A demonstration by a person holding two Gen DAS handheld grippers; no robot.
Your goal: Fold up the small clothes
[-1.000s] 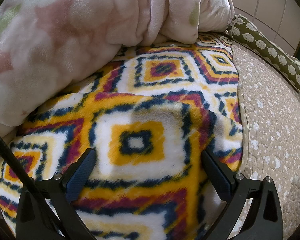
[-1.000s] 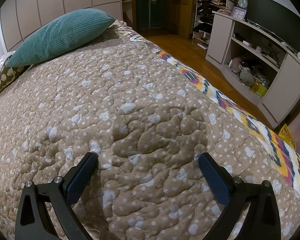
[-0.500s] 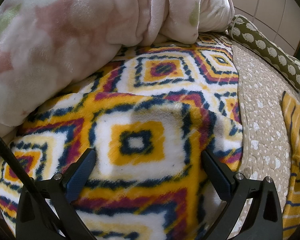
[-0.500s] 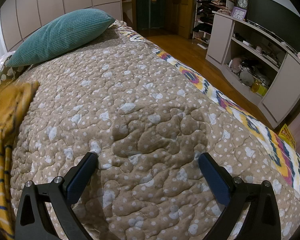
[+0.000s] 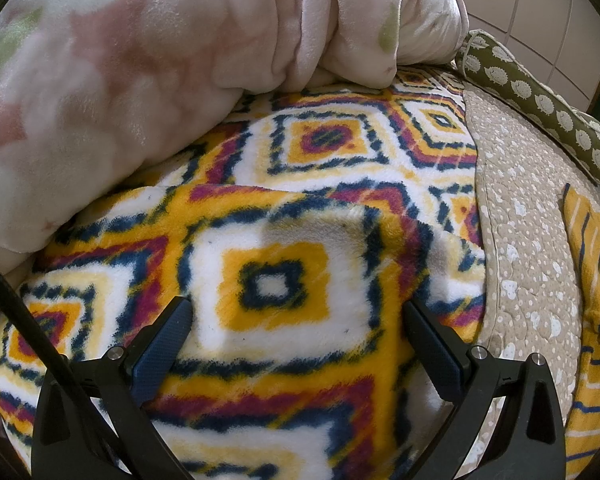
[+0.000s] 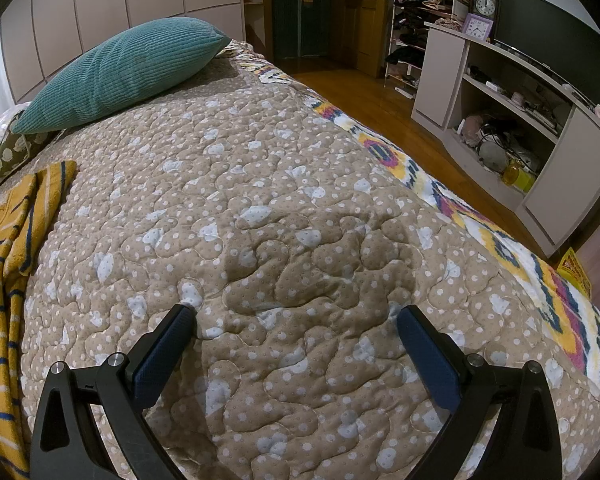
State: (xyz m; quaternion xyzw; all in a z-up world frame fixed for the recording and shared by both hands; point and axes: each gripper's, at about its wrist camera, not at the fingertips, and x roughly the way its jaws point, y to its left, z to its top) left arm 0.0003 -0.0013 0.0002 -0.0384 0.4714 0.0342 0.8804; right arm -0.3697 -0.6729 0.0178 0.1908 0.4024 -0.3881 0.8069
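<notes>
A small mustard-yellow garment with navy and white stripes (image 6: 8, 264) lies crumpled on the beige quilt along the left edge of the right wrist view. The same garment (image 5: 596, 320) shows at the right edge of the left wrist view. My right gripper (image 6: 296, 320) is open over bare quilt, well to the right of the garment, with nothing between its fingers. My left gripper (image 5: 298, 312) is open too, hovering over a colourful diamond-patterned fleece blanket (image 5: 284, 280), left of the garment.
The beige dotted quilt (image 6: 280, 200) covers the bed. A teal corduroy pillow (image 6: 120, 72) lies at its far end, beside an olive patterned bolster (image 5: 540, 100). A bulky pink plush blanket (image 5: 140, 60) is heaped at the left. A wooden floor and shelving unit (image 6: 520, 128) lie to the right.
The striped yellow garment has come into both views and settled on the quilt; one second ago it was not there. Neither gripper has moved.
</notes>
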